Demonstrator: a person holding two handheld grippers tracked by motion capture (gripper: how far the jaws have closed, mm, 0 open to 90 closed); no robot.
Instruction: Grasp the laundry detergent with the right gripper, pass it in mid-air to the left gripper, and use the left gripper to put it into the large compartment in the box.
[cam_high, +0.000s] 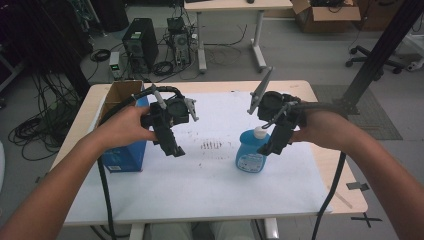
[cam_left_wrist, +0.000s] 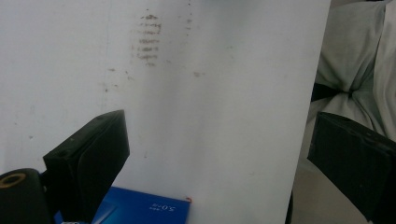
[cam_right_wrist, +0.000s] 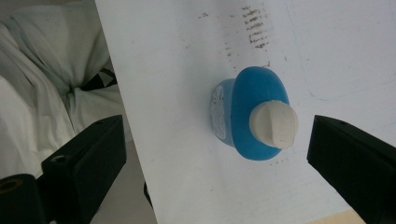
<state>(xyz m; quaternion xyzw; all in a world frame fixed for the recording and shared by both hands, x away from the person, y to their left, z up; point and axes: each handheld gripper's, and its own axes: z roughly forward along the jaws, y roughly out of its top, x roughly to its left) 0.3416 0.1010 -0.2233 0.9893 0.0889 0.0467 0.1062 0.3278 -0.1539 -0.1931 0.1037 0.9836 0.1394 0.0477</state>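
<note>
Hovering over the white-covered tabletop (cam_high: 200, 190), smudged with dark marks mid-sheet. My left gripper (cam_high: 172, 145) hangs tilted down beside the blue box (cam_high: 125, 157), jaws wide and empty. My right gripper (cam_high: 270, 145) sits right above the blue bottle (cam_high: 251, 152), jaws spread wide either side of its white cap (cam_right_wrist: 274, 124), not touching. Beyond: grey floor, cables, a computer tower (cam_high: 140, 42). The box label is too blurred to read.

A blue bottle (cam_high: 251, 152) with a white cap (cam_high: 259, 132) stands upright right of centre on the white sheet (cam_high: 210, 180); a blue box (cam_high: 125, 150) sits at left.
</note>
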